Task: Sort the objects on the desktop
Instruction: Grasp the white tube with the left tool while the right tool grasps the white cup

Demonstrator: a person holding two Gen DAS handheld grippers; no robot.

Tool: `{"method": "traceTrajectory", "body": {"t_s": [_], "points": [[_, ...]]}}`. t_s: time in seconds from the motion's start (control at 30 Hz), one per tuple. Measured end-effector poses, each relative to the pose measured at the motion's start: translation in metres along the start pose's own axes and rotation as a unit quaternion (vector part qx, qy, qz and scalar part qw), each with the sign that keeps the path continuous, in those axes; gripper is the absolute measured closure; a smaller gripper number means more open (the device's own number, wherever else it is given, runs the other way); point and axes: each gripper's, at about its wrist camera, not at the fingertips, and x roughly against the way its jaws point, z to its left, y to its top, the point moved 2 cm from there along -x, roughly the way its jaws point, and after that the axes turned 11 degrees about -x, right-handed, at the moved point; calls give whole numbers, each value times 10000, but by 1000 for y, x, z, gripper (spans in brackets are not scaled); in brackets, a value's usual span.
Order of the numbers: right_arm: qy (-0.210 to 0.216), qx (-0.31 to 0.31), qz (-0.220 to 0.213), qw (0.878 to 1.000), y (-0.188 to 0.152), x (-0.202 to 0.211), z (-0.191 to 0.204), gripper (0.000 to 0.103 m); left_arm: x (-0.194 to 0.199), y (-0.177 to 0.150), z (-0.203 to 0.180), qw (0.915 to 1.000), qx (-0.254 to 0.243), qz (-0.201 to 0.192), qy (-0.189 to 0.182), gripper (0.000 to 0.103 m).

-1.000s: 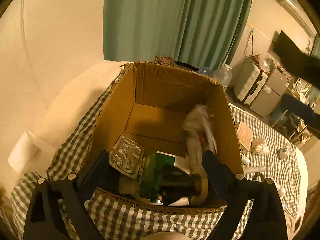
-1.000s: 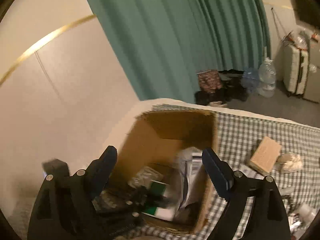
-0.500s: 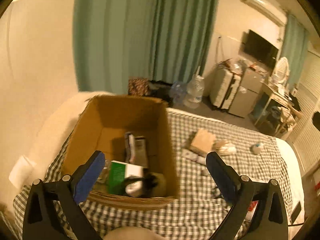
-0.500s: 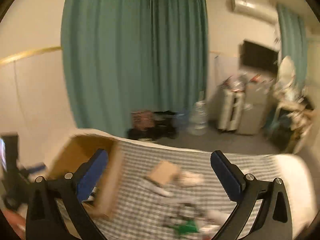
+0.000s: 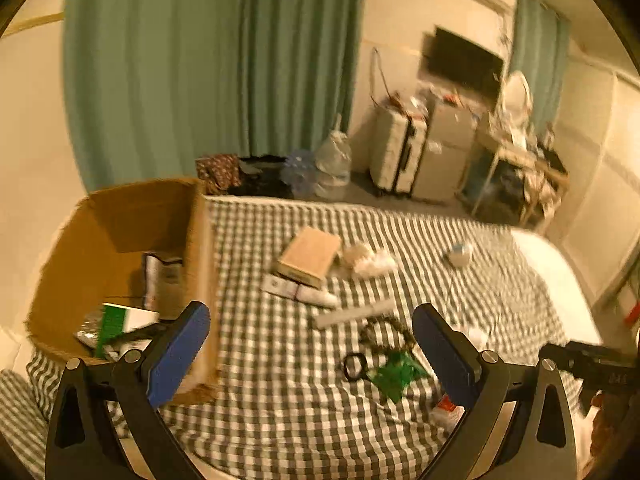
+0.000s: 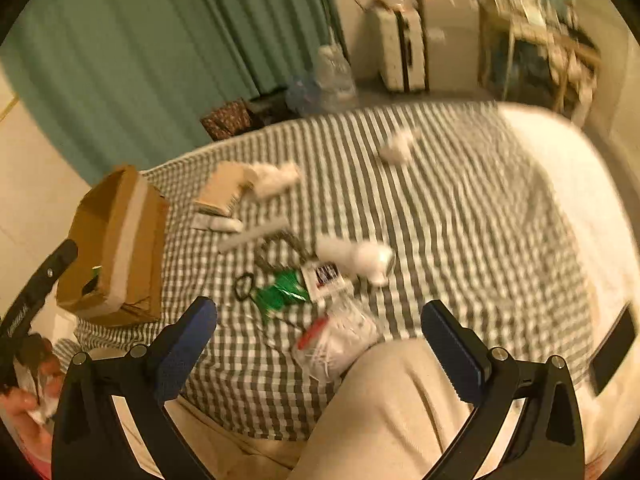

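An open cardboard box point(image 5: 120, 256) stands at the left end of the checked cloth point(image 5: 256, 360) and holds a green-and-white pack and other items. My left gripper point(image 5: 310, 309) hangs open and empty above the cloth, just right of the box. Loose objects lie ahead: a tan flat box point(image 5: 308, 256), crumpled tissue point(image 5: 368, 262), a white tube point(image 5: 298, 292), scissors point(image 5: 354, 366) and a green packet point(image 5: 396, 372). My right gripper point(image 6: 318, 305) is open and empty over a clear bag of white sticks point(image 6: 336, 340) and a printed card point(image 6: 326, 276).
A person's knee point(image 6: 400, 400) rises between the right fingers. A dark phone point(image 6: 612, 348) lies at the right edge of the white bedding. A white roll point(image 6: 368, 260) and a far tissue point(image 6: 396, 148) lie on the cloth. Curtains, suitcases and a cluttered desk stand behind.
Both views have swung from over the cardboard box to the right, across the cloth. Both pairs of jaws stand wider than a second ago. The box is now at the left of each view.
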Motion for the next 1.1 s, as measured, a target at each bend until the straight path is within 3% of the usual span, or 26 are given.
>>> {"method": "traceTrajectory", "body": {"t_s": [0.17,0.23,0.4,0.57,0.83,0.9,0.97,1.1], "points": [[-365,365,-267,9983,4,-23,-22,4,-57,-9,-31,9975,-457,481,-232,0],[-372,594,-225,9973,12,-41,-21,14,-83,-10,-41,9956,-640,603,-320,0],[-670,1165,87,9909,25,-99,-17,31,-152,-18,-51,9870,-1234,1029,-96,0],[-607,1158,566,9898,32,-148,-21,32,-202,-30,-52,9761,-1669,1380,-169,0],[-752,1217,1151,9830,29,-181,-25,34,-247,-41,-57,9619,-1933,1733,-858,0],[-714,1067,1274,9835,29,-184,-31,40,-250,-41,-57,9591,-1842,1831,-1128,12],[-645,942,1266,9854,29,-182,-36,44,-245,-39,-57,9575,-1724,1859,-1378,43],[-494,666,1231,9889,29,-172,-46,55,-229,-41,-67,9457,-2307,1945,-1208,60]]}}
